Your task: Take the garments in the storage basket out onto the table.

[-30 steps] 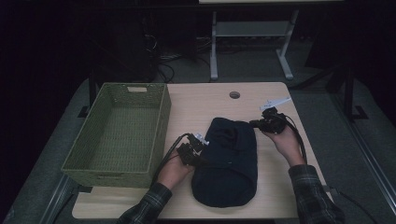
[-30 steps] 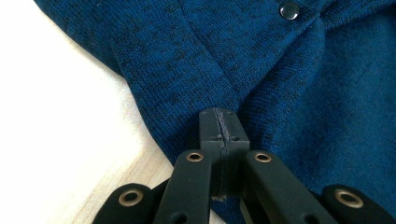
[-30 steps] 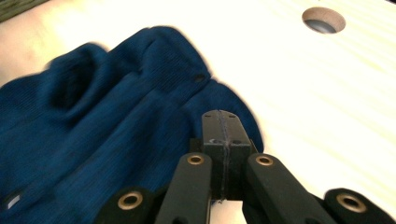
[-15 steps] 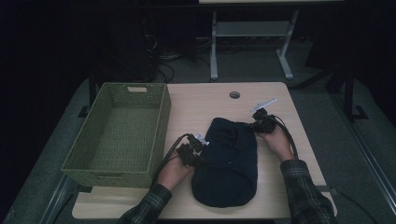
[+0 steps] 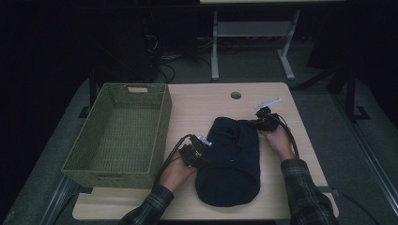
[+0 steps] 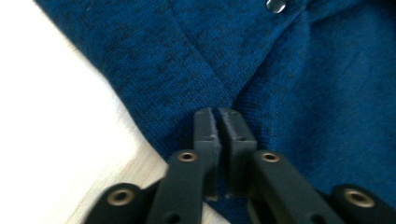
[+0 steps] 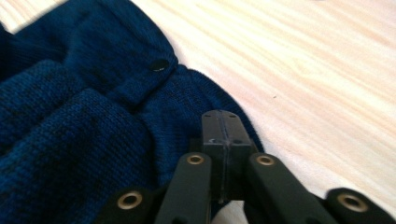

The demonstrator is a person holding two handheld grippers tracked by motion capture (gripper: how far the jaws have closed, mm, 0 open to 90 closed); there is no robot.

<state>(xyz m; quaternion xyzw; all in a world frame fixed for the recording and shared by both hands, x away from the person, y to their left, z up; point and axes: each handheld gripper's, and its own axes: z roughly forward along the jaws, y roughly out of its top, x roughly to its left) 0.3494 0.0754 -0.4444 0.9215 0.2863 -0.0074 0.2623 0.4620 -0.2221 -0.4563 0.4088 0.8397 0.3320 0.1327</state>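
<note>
**Our left gripper on the blue knit**

We see our left gripper [image 6: 219,128] resting on the blue knitted garment [image 6: 289,70], jaws parted by a thin slit after just opening slightly. A button [image 6: 276,5] shows above; pale surface [image 6: 56,121] lies left.

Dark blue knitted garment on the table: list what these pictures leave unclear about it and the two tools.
- Dark blue knitted garment: its type; folded into a bundle, dim in the high view, cropped in both gripper views.
- Left tool: whether its nearly closed jaws pinch fabric; the tips cover the spot.
- Right tool: same doubt; closed jaws hide the cloth edge.
- Green woven basket: near inner wall, hidden by its rim.
</note>
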